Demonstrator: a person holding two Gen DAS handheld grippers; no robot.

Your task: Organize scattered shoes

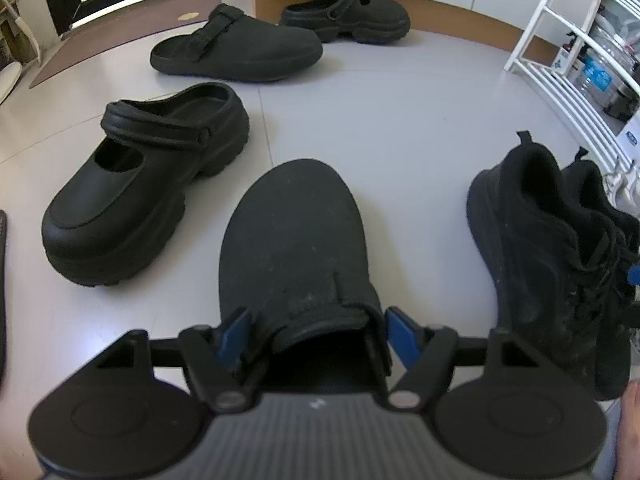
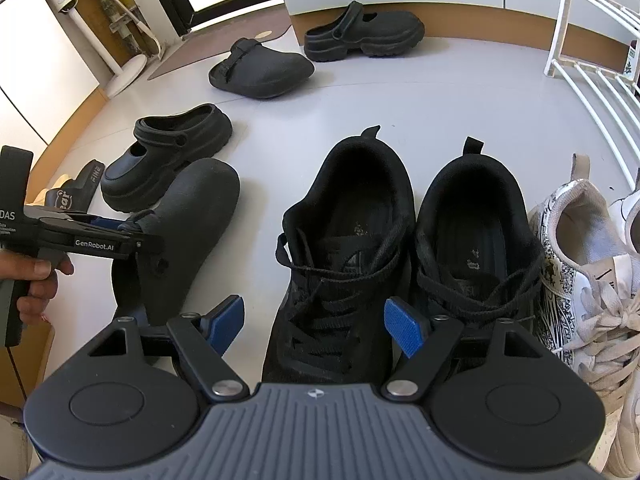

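Observation:
A black slip-on slipper (image 1: 296, 240) lies straight ahead in the left wrist view, toe pointing away. My left gripper (image 1: 320, 334) is open, its blue pads (image 1: 236, 332) close on either side of the slipper's heel collar. From the right wrist view, the left gripper (image 2: 132, 232) sits over that slipper (image 2: 188, 232), a hand on its handle. My right gripper (image 2: 316, 324) hangs open over a pair of black laced sneakers (image 2: 344, 240), holding nothing. The slipper's match (image 1: 240, 48) lies farther back. One chunky black clog (image 1: 148, 184) sits left, another (image 1: 348, 14) by the far wall.
White patterned sneakers (image 2: 580, 272) stand right of the black pair. A white wire rack (image 2: 592, 80) lines the right side. A dark sandal (image 2: 76, 192) lies at the left, a brown mat (image 1: 120, 28) and a fan base (image 2: 124, 72) beyond. Grey floor shows between the shoes.

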